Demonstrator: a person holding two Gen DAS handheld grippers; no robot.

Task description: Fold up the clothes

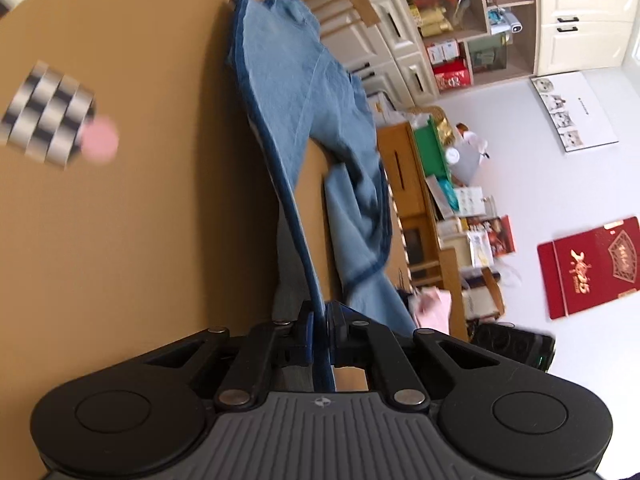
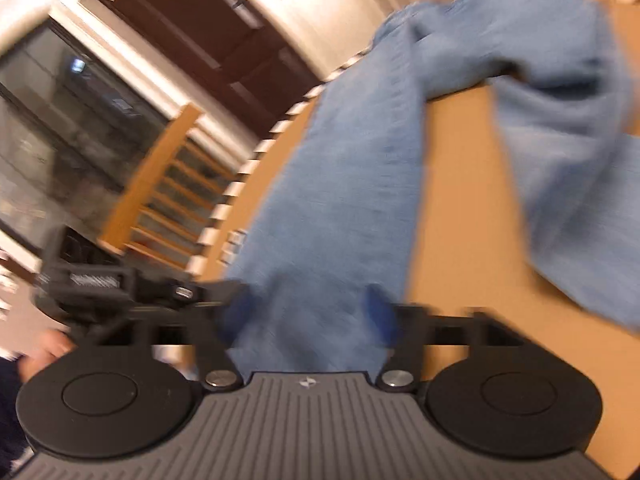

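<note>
A light blue garment with dark blue hems (image 1: 292,92) lies across the tan table (image 1: 132,220). My left gripper (image 1: 319,320) is shut on a dark blue hem of it, and the cloth runs taut away from the fingers. In the right wrist view the same blue garment (image 2: 352,184) drapes over the table (image 2: 460,184) and lies between the blue pads (image 2: 378,308) of my right gripper (image 2: 310,312). Those jaws stand wide apart around the cloth. The view is blurred.
A striped marker block with a pink disc (image 1: 52,120) sits on the table at left. Wooden chairs (image 2: 160,184) stand at the table's edge. Shelves (image 1: 452,36) and cluttered boxes (image 1: 460,216) line the wall beyond.
</note>
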